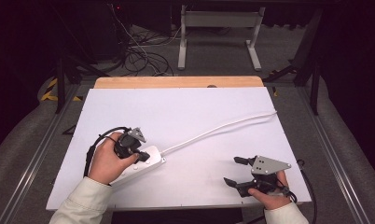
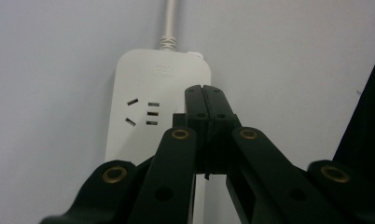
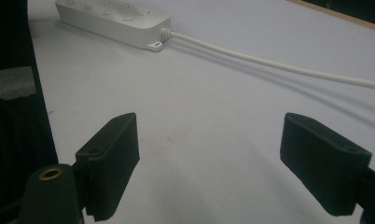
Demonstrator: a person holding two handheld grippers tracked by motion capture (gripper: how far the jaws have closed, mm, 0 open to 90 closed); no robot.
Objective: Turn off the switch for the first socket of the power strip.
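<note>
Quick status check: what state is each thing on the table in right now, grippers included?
White plastic power strip: lying flat, visible sockets empty.
White round cable: attached to strip, trailing to the table's far right edge.
Left gripper: jaws shut, over the strip.
Right gripper: jaws wide open, nothing between.

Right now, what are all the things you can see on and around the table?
power strip: one, white, near-left part of the board, under the left gripper
cord: one, white, runs from the power strip to the board's far-right edge
board: one, white, covers the table
table: one, wooden, its far edge shows beyond the board
frame: one, white metal, on the floor behind the table
cables: a tangle, dark and white, on the floor at far left
left gripper: one, black, shut, over the power strip
right gripper: one, black, open, near-right part of the board
</note>
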